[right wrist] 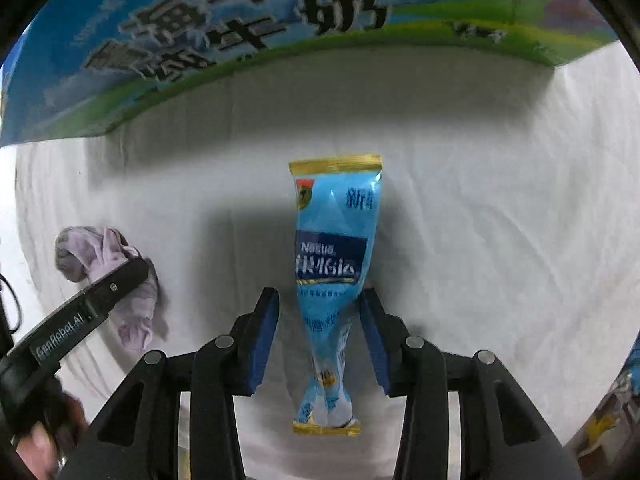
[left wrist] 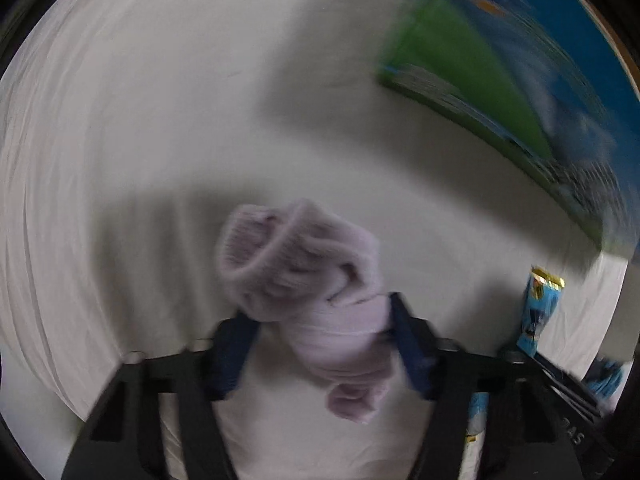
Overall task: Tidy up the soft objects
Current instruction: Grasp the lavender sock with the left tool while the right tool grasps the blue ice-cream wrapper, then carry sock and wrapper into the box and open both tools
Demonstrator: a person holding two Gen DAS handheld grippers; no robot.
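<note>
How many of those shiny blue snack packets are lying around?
1 for sure: the blue foil packet with gold ends lies on the white cloth between the right tongs' open fingers. Blurred blue scraps at the edges could be more.

White cloth-covered surface (right wrist: 500, 220), lightly creased, shadowed in the middle. Directly on it: printed carton (right wrist: 248, 40), blue and green with large dark characters, standing at the far edge; blue sachet (right wrist: 334, 240) with gold-trimmed ends, lying lengthwise near the centre; crumpled lavender sock (right wrist: 104, 256) well to the sachet's left, contact with the cloth uncertain.
</note>
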